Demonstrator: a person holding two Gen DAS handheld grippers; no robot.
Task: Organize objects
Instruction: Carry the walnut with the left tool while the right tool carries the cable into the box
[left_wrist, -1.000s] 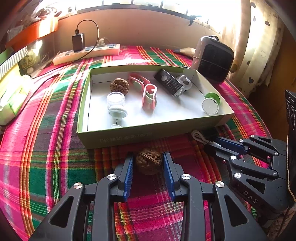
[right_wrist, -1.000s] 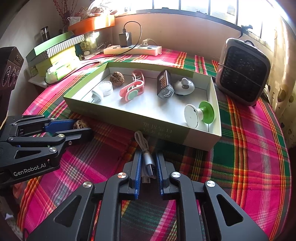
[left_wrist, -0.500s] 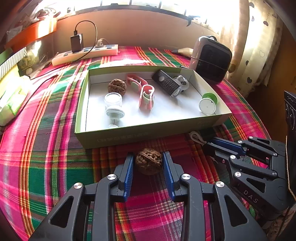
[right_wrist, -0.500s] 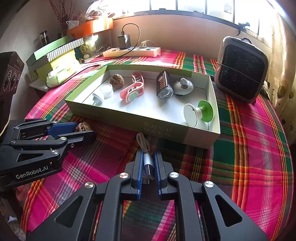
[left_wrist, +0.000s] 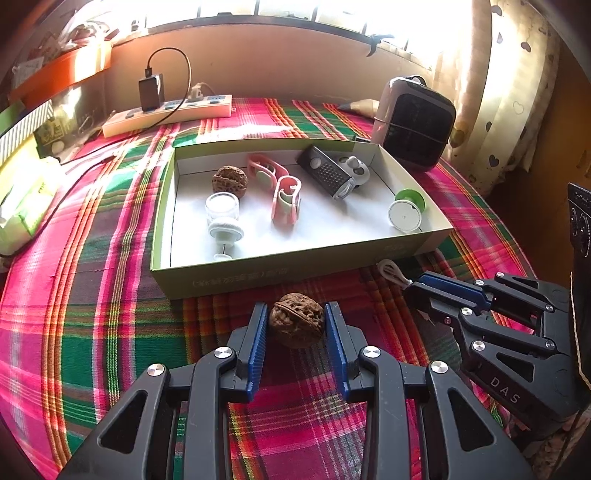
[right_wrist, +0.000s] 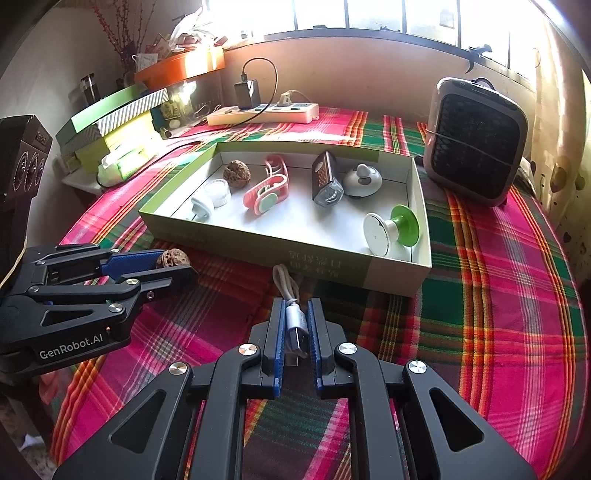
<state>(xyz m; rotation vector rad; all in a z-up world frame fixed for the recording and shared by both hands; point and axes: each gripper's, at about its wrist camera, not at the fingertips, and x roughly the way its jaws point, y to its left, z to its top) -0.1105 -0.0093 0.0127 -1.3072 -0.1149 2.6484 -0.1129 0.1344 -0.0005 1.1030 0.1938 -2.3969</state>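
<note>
A plaid cloth (left_wrist: 92, 295) in pink, green and red covers the tabletop. On it lies a shallow green cardboard box (left_wrist: 258, 275) with a white inside. A dark grey fan heater (left_wrist: 417, 129) stands just beside the box's far right corner, and a white power strip (left_wrist: 166, 114) lies along the back wall.

The left hand-held gripper (left_wrist: 297, 321) hovers low in front of the box, its blue pads pinching a brown walnut (left_wrist: 297, 319) from both sides. The right hand-held gripper (right_wrist: 295, 325), near the box's front wall, is pressed together on the silver plug of a short USB cable (right_wrist: 293, 317), whose white loop points toward the box.

Inside the box sit a black grated device (left_wrist: 327, 177), 2 pink clips (left_wrist: 284, 199), a green-and-white spool (left_wrist: 406, 214), a white round gadget (left_wrist: 356, 171), a second walnut (left_wrist: 229, 181), and a small clear jar (left_wrist: 221, 208) beside a white knob (left_wrist: 225, 230).
</note>
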